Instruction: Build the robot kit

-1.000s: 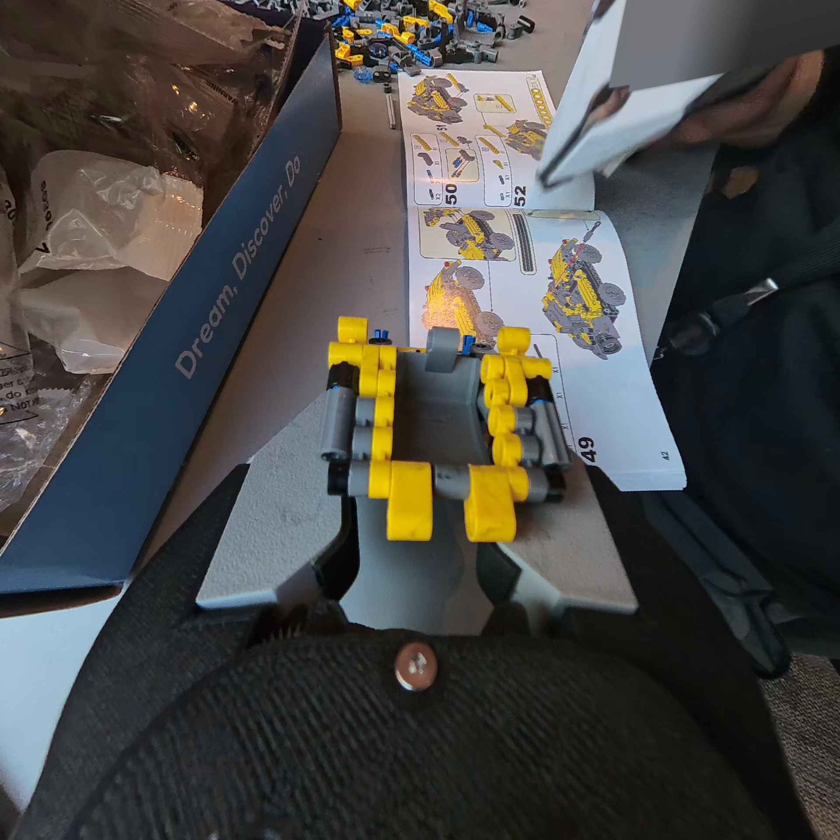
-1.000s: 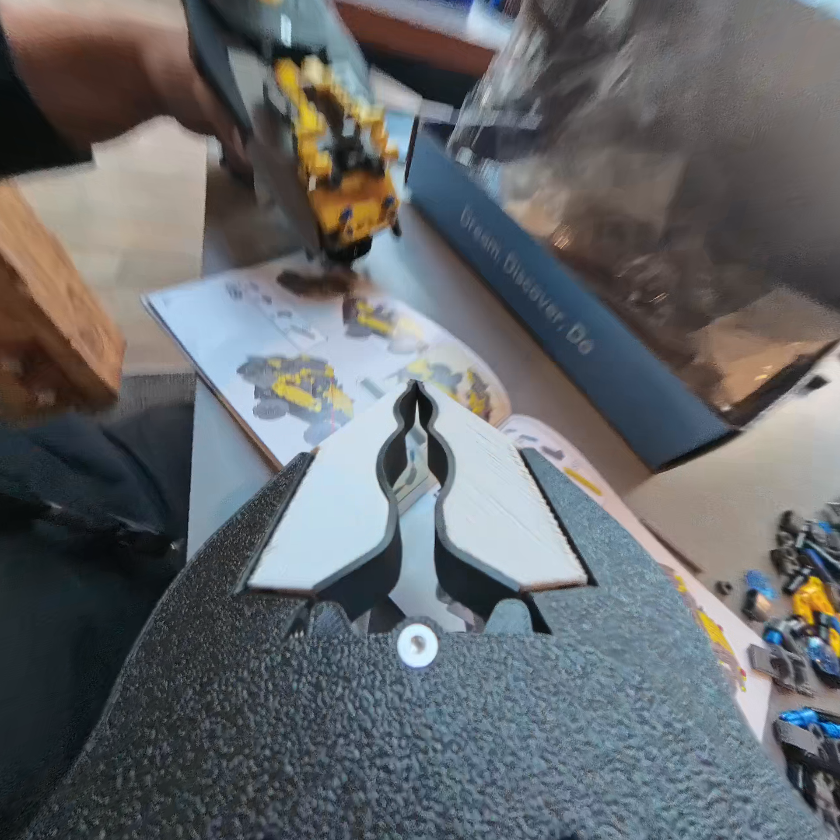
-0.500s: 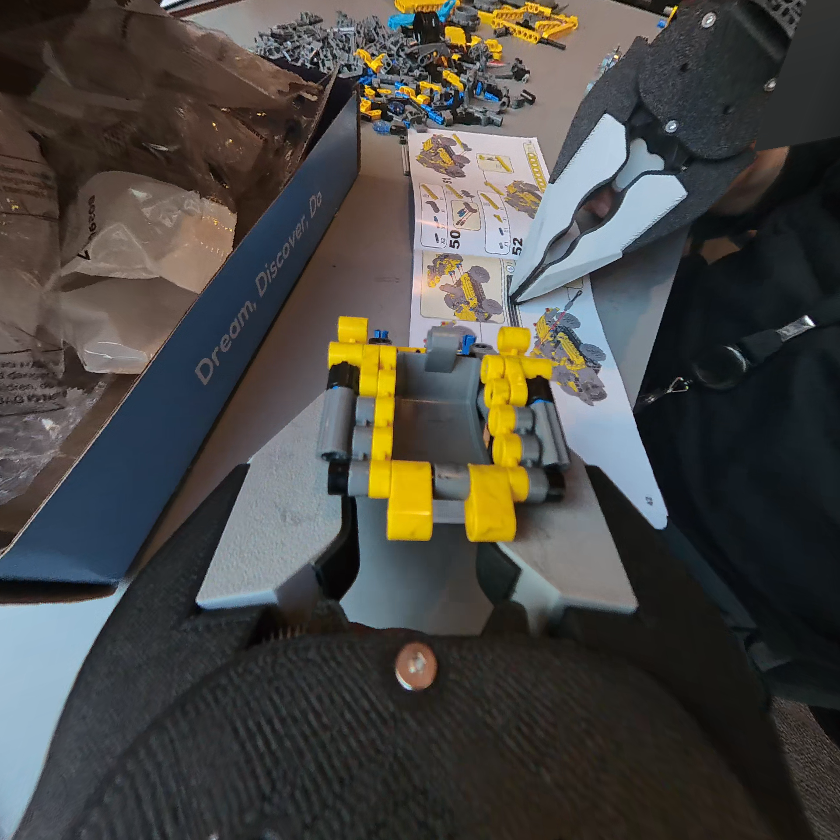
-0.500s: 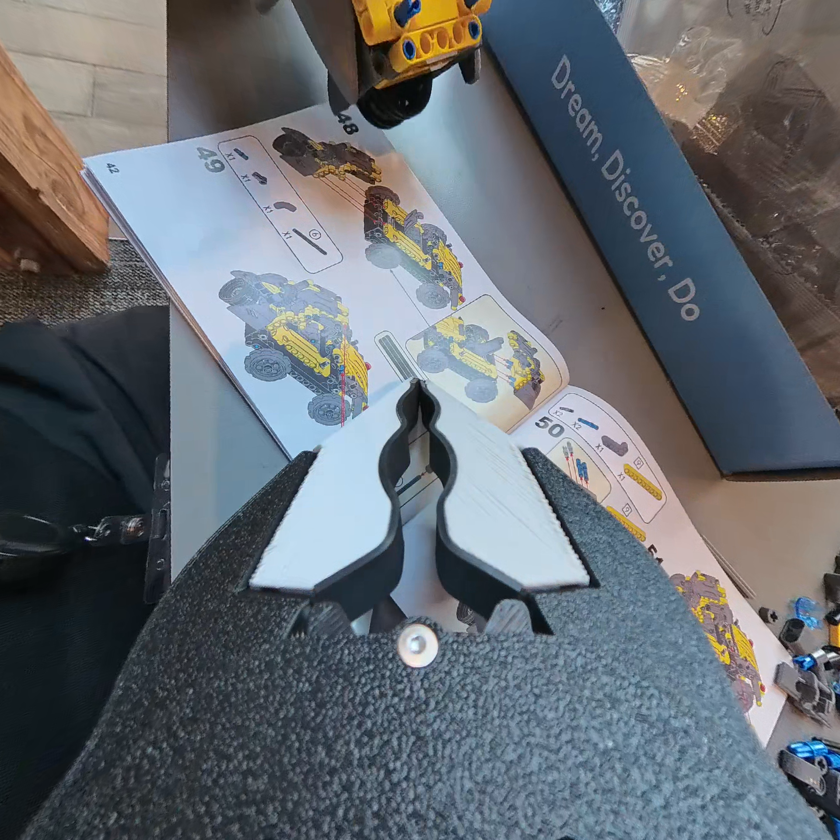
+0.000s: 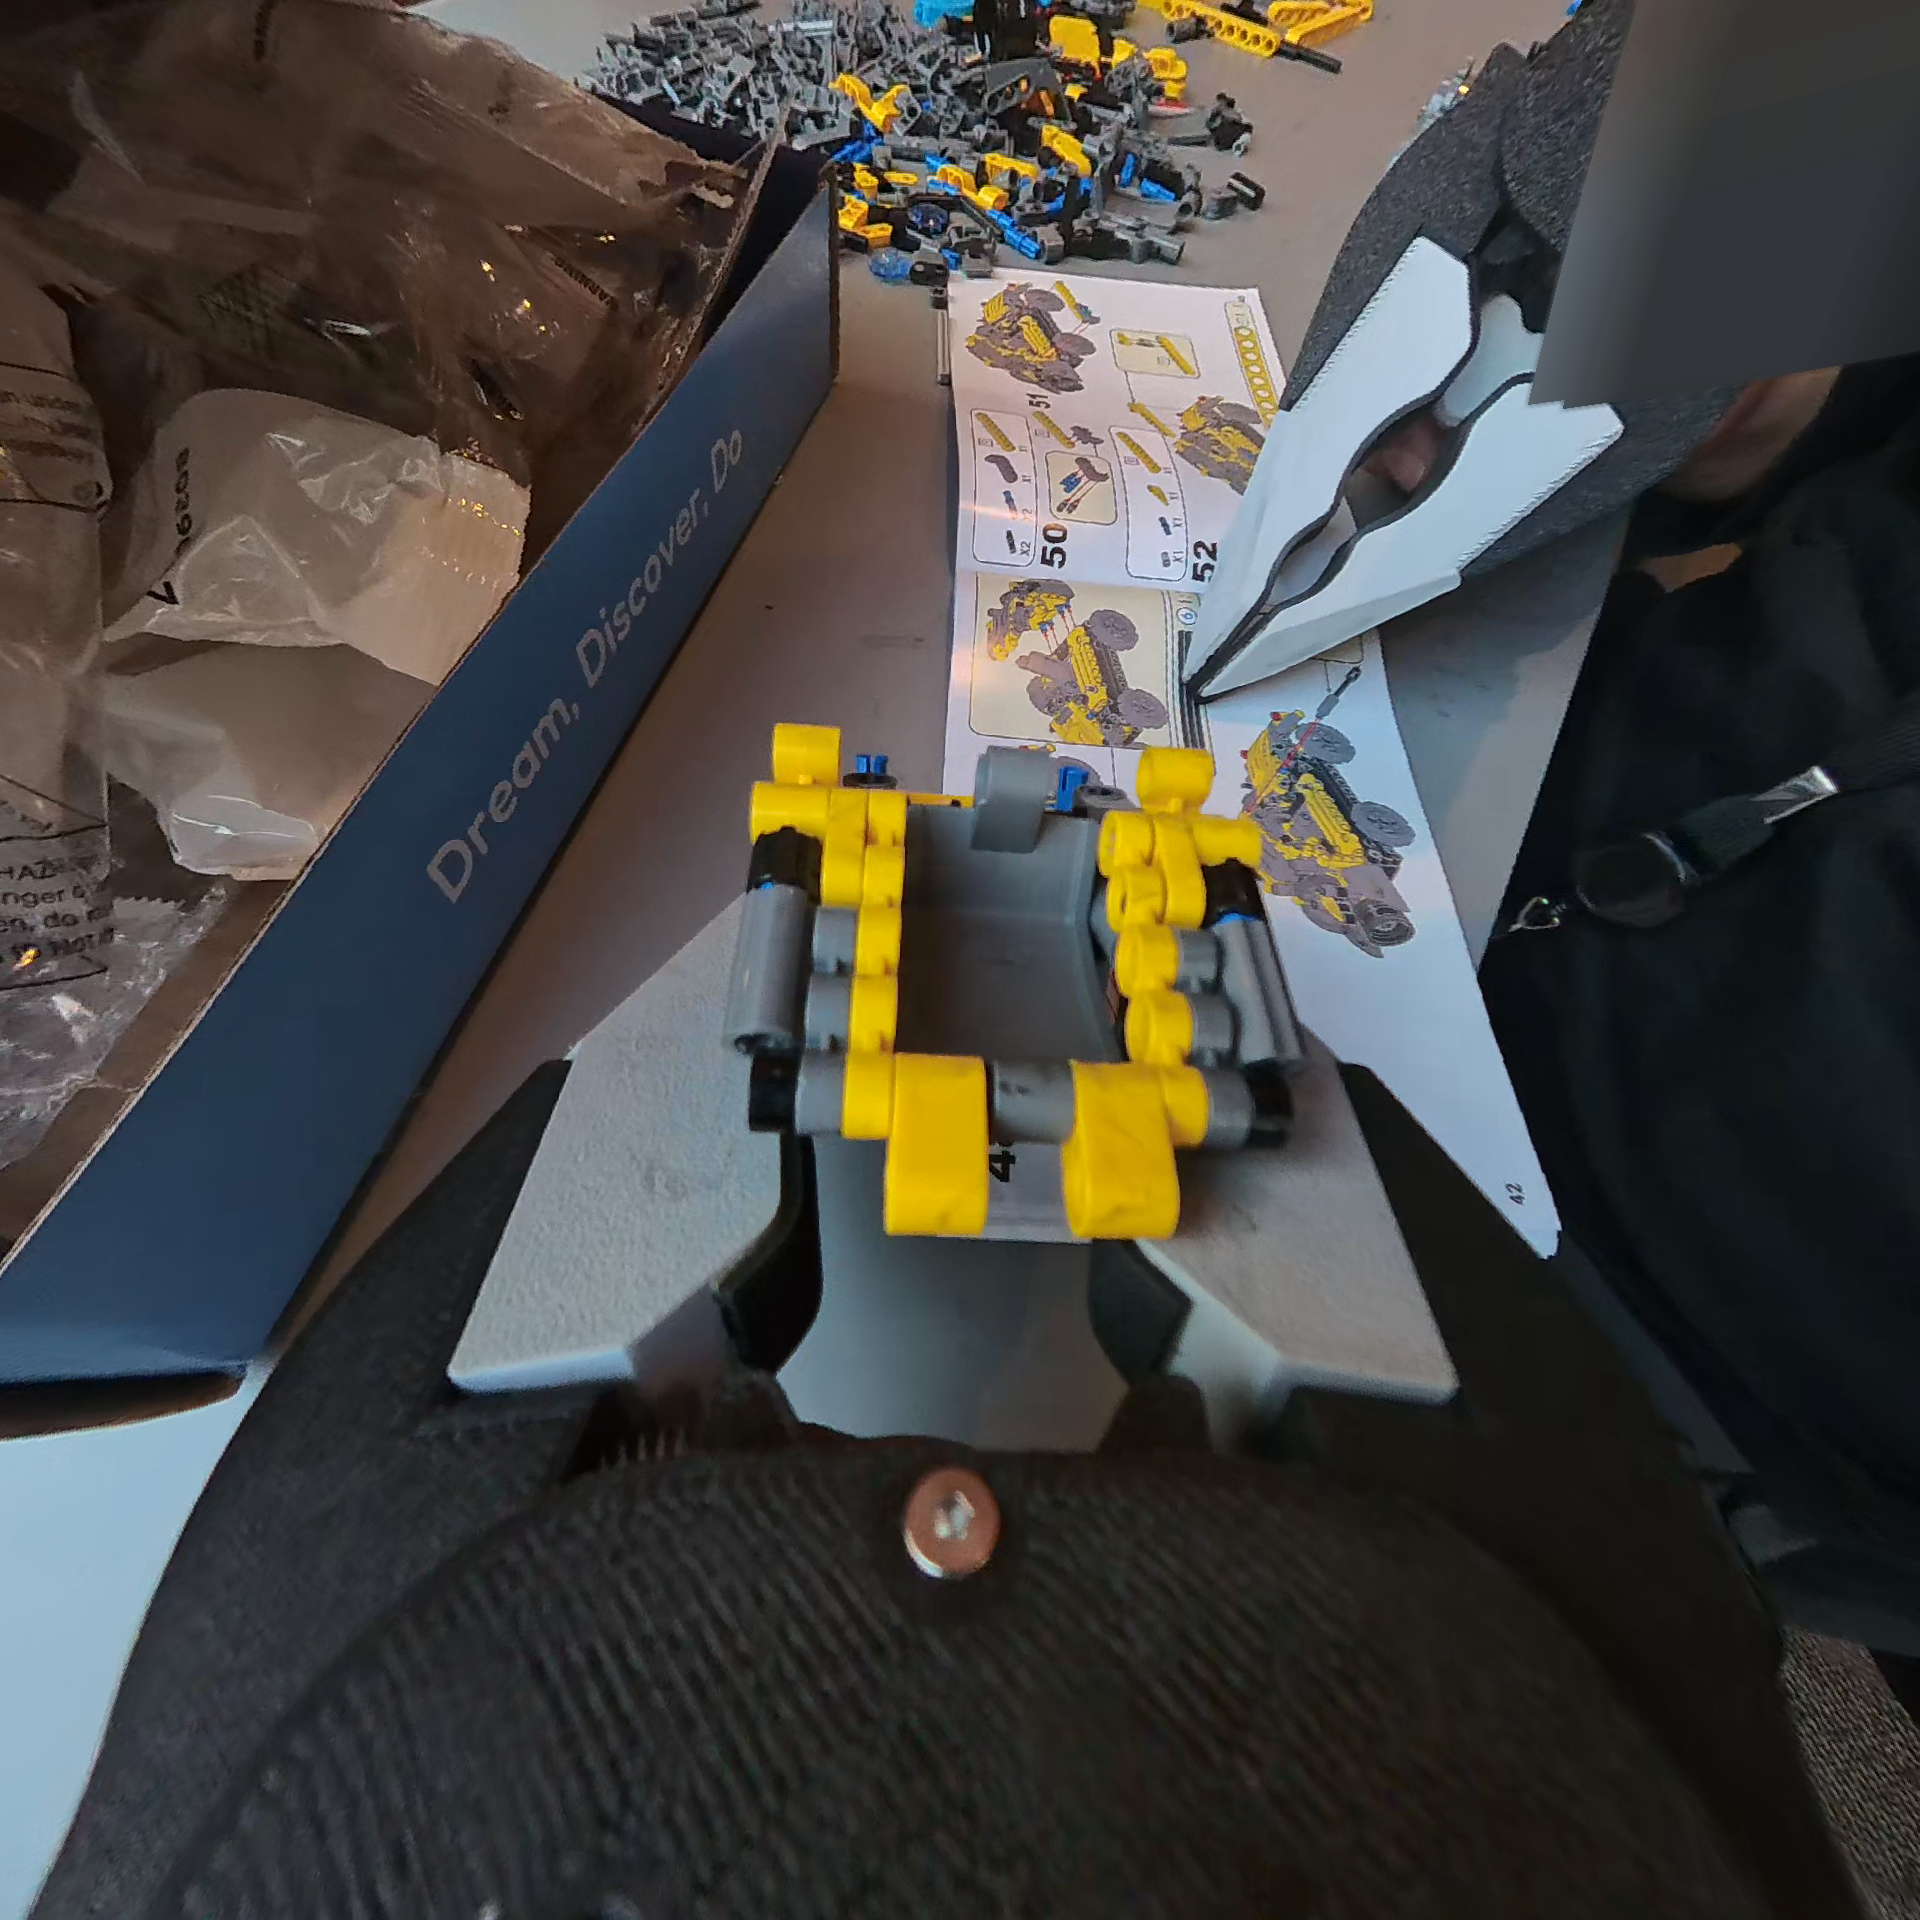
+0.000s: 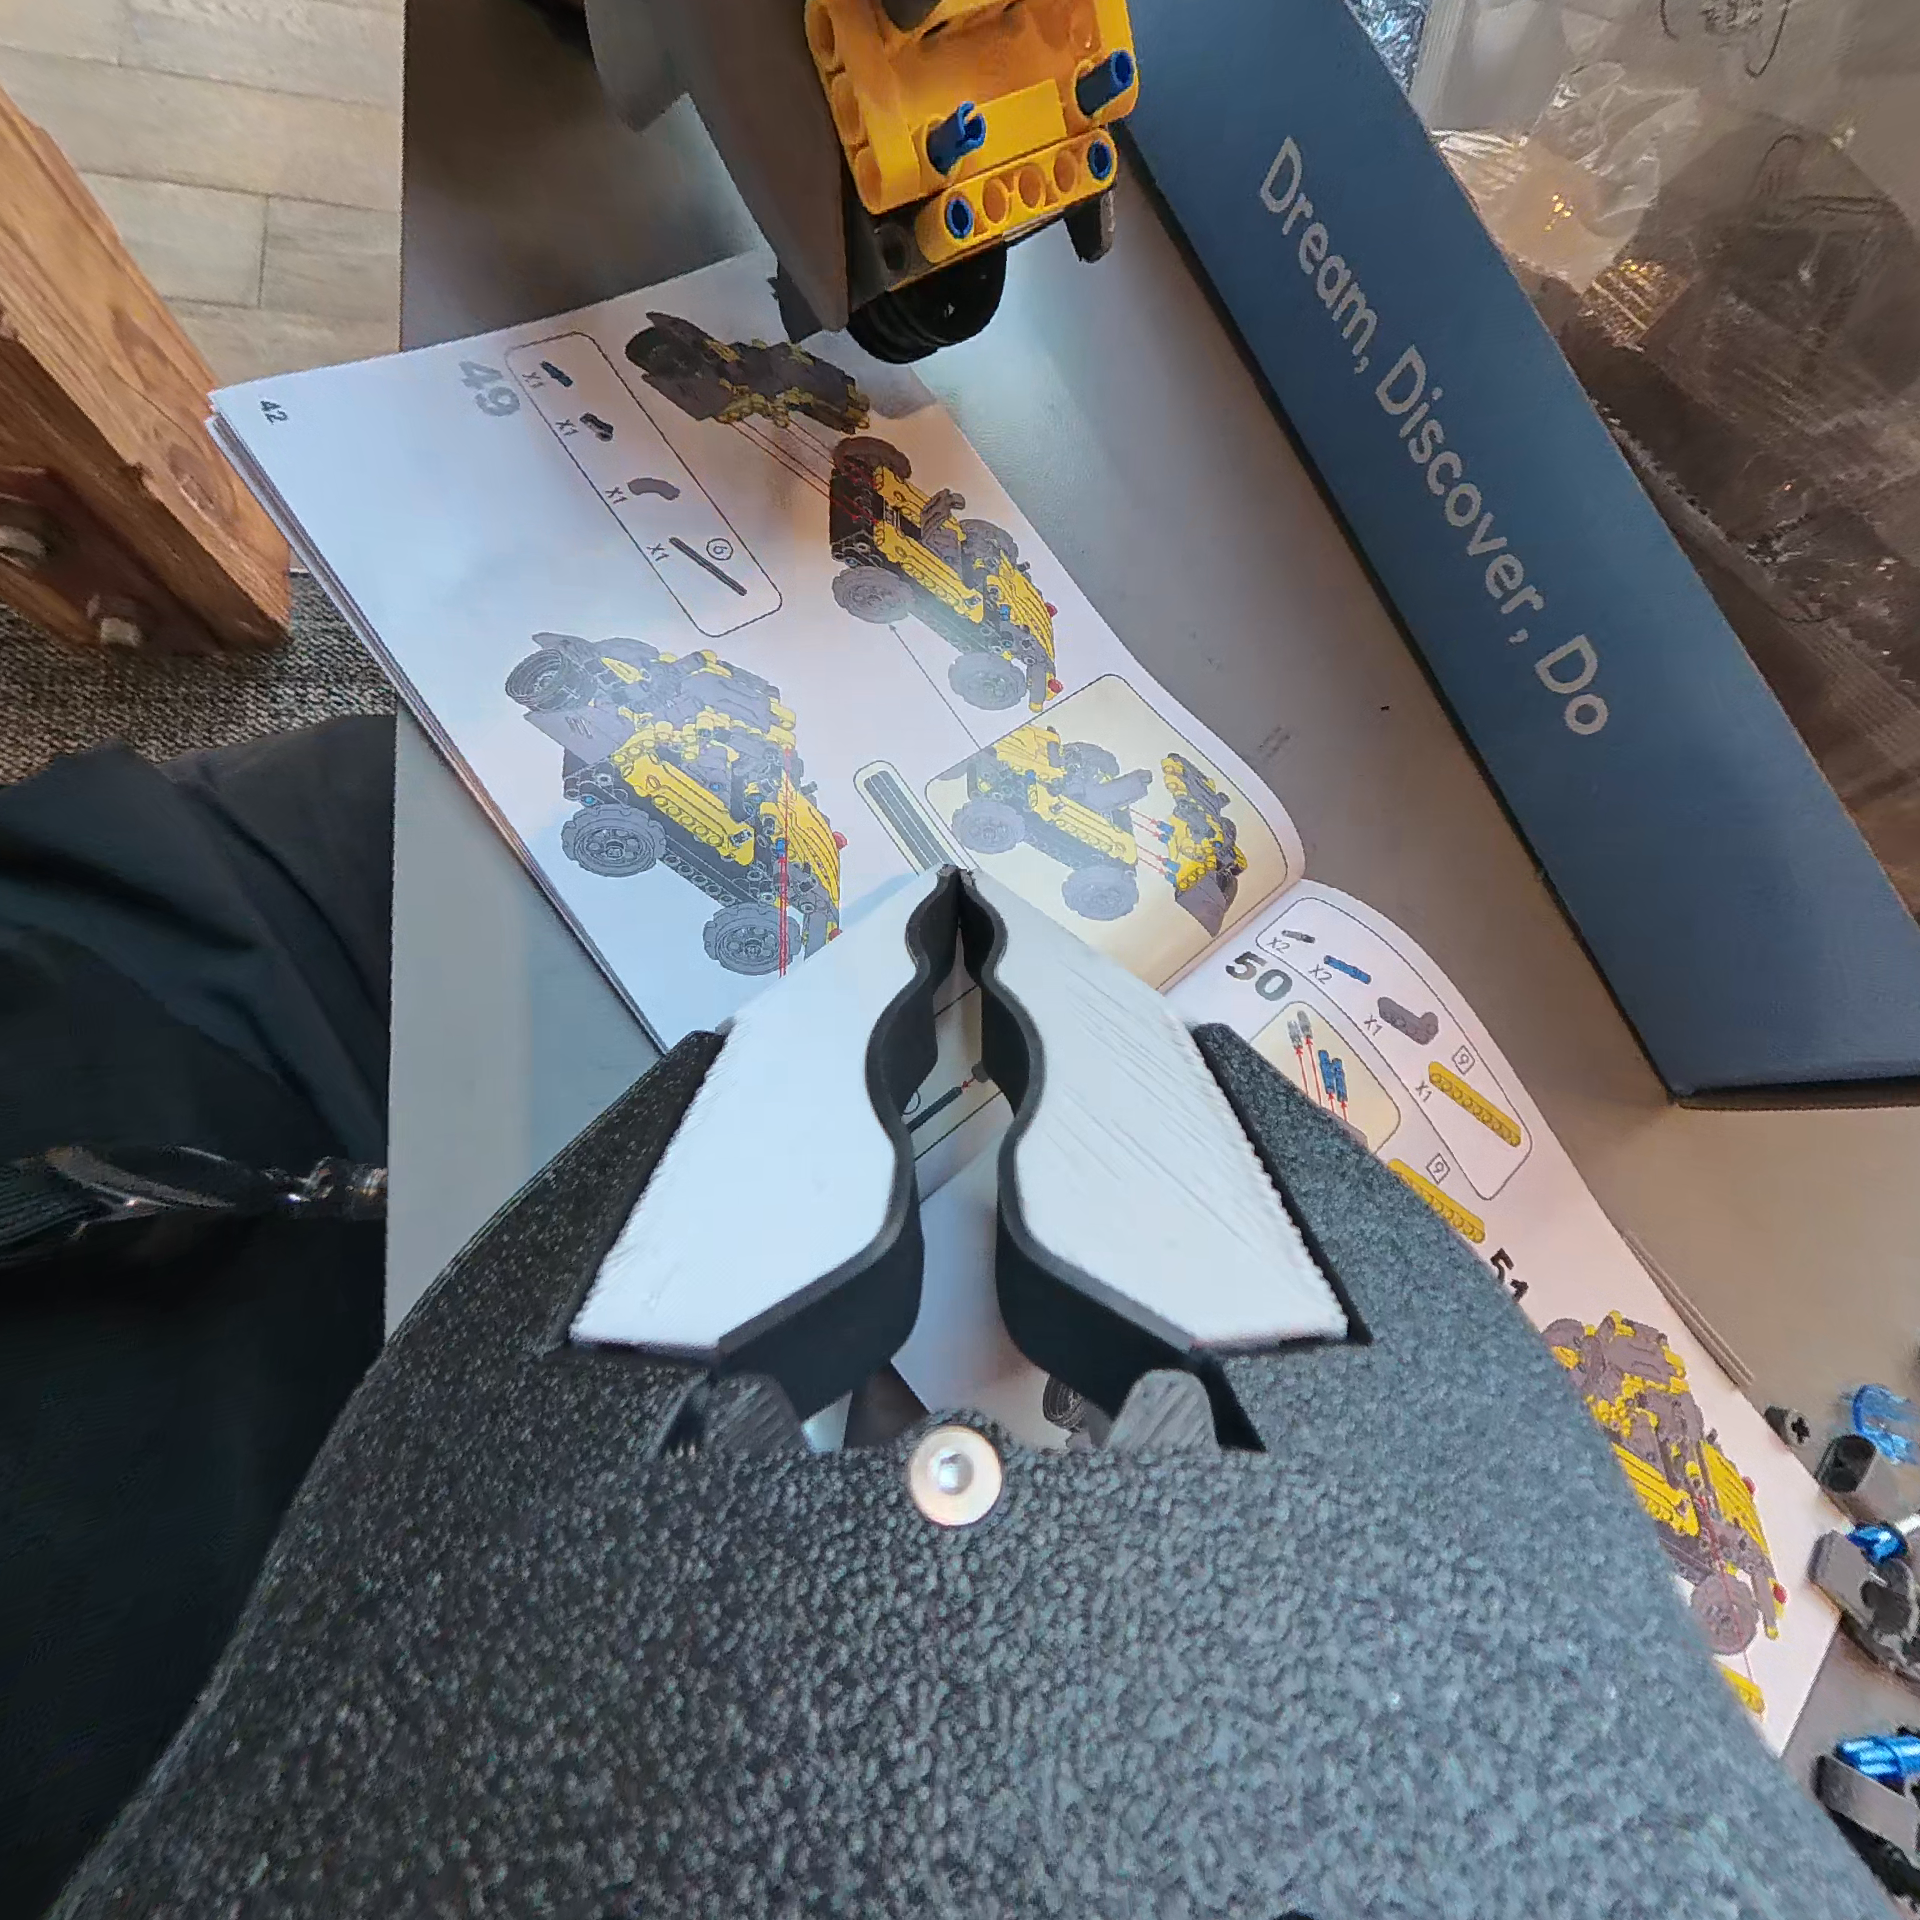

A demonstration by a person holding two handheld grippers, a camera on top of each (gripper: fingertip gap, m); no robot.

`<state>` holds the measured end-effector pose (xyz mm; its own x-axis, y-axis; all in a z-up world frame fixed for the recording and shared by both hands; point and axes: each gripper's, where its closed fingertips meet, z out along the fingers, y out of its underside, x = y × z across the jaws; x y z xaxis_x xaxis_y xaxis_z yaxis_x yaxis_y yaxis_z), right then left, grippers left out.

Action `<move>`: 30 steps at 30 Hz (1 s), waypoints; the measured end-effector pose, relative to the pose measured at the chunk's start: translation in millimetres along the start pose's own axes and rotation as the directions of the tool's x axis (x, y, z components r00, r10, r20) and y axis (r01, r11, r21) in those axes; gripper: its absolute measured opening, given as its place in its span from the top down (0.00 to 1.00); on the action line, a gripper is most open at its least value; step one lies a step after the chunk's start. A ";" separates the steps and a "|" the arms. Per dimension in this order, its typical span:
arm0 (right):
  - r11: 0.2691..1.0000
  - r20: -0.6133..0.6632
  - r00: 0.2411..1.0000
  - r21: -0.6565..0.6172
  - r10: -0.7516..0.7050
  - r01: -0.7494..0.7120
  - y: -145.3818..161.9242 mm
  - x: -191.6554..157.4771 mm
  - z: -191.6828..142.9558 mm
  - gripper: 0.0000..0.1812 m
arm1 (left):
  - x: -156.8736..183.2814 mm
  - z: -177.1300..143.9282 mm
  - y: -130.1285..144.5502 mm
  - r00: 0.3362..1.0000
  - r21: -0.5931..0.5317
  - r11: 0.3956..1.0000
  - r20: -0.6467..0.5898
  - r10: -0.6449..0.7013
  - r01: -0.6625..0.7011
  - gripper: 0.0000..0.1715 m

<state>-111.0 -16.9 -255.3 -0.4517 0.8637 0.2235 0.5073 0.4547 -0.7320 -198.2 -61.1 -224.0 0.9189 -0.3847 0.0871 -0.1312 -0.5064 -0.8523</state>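
Observation:
My left gripper (image 5: 1013,997) is shut on a yellow and grey brick vehicle model (image 5: 935,1132) and holds it above the grey table. Its fingertips are hidden beside the model. In the right wrist view the same model (image 6: 977,135) shows at the top, above an open instruction booklet (image 6: 499,540). My right gripper (image 6: 958,878) is shut and empty, with its tips pointing down at a page of the booklet. It also shows in the left wrist view (image 5: 1195,691), tips on or just above the booklet (image 5: 1091,468).
A dark blue cardboard box (image 5: 520,779) with clear plastic bags (image 5: 312,520) lies to the left. A pile of loose grey, yellow and blue bricks (image 5: 1018,135) lies beyond the booklet. A person in dark clothing (image 6: 156,935) sits at the table edge. A wooden block (image 6: 104,416) stands beyond them. Left tips to right tips: about 11 cm.
My right gripper has swung down, still shut, and its tips now point at the booklet page. My left gripper still holds the model, shifted only slightly.

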 end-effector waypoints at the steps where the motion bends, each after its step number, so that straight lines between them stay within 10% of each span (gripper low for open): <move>1: 1.000 0.001 1.000 0.000 -0.001 0.001 0.0 0.0 0.2 1.00 | -0.7 -0.5 -0.7 1.000 0.006 1.000 0.003 -0.003 0.003 0.69; 30: 0.999 -0.046 0.998 -0.003 -0.034 0.034 -12.0 7.7 16.5 1.00 | 4.0 -1.0 -6.6 0.999 0.049 0.998 0.037 -0.028 0.026 0.68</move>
<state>-132.7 -19.3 -255.4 -0.4345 0.8567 0.2781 0.4935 0.4847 -0.7222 -194.0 -60.1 -217.5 0.9355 -0.3413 0.0916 -0.0889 -0.4782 -0.8737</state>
